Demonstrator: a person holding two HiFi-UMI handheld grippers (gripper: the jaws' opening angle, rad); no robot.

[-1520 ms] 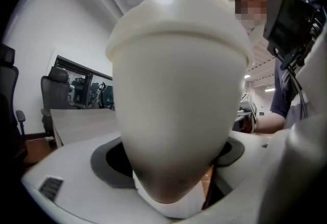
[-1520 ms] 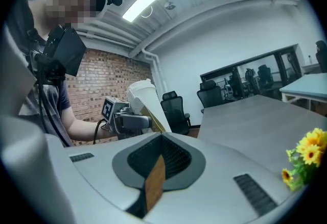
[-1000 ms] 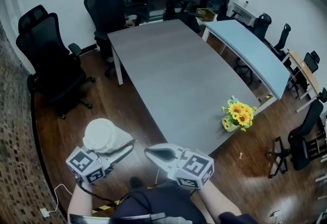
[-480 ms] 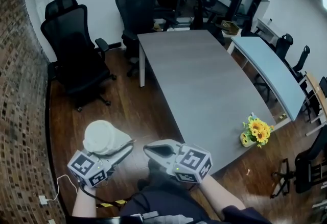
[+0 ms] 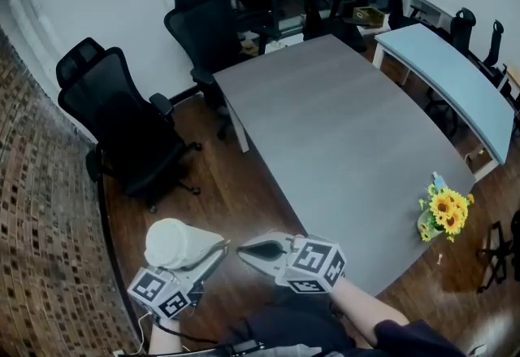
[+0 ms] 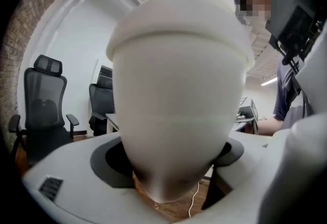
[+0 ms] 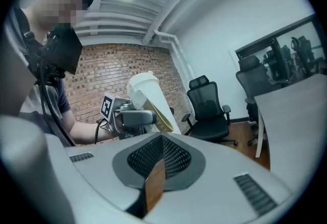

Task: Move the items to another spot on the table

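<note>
Right now your left gripper (image 5: 210, 253) grips the white lidded cup (image 5: 172, 242) by its narrow base, over the floor. Your right gripper (image 5: 244, 248) is closed on nothing. The table (image 5: 341, 128) lies ahead and right of the cup, so carry it left-handed, lid up.
</note>
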